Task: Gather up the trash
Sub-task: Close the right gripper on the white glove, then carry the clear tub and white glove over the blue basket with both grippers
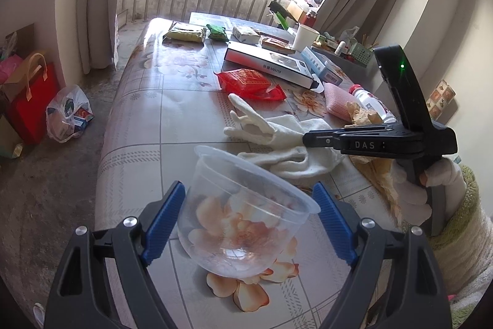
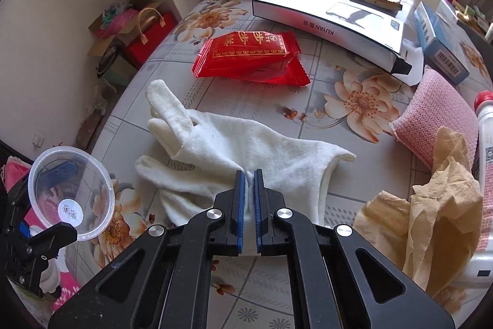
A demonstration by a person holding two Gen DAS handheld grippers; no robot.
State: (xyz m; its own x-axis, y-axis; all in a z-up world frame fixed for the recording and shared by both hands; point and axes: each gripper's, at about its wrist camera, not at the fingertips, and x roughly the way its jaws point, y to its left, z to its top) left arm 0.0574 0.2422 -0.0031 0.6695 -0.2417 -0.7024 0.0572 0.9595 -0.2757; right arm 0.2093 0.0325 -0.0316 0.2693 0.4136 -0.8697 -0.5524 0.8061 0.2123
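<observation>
A bright balcony window with grey railings lights a room where a counter (image 2: 308, 125) under a glossy floral-print cover is strewn with packets and boxes.

The right gripper (image 2: 249, 184) has its blue fingers (image 2: 239, 205) pinched closed on a fold of the soft white fabric gloves (image 2: 234, 144), which lie crumpled and overlapping in the middle of the counter, just in front of the flat red foil snack wrapper (image 2: 249, 54). The left gripper (image 1: 249, 205) holds the clear round plastic tub (image 1: 243, 211) between wide-spread fingers, tilted, mouth turned toward the gloves, near the counter's front edge.

The pinch takes only a ridge of cloth, so I would lift slowly and straight, watching whether both gloves come or one slides off; limp cloth will drape and drag. The tub's mouth looks small for the bundle, so it should be brought under the hanging cloth rather than swinging the cloth across. A crumpled tan paper sheet (image 2: 431, 205) lies to the right, beside a pink mesh sponge pad (image 2: 431, 119).
</observation>
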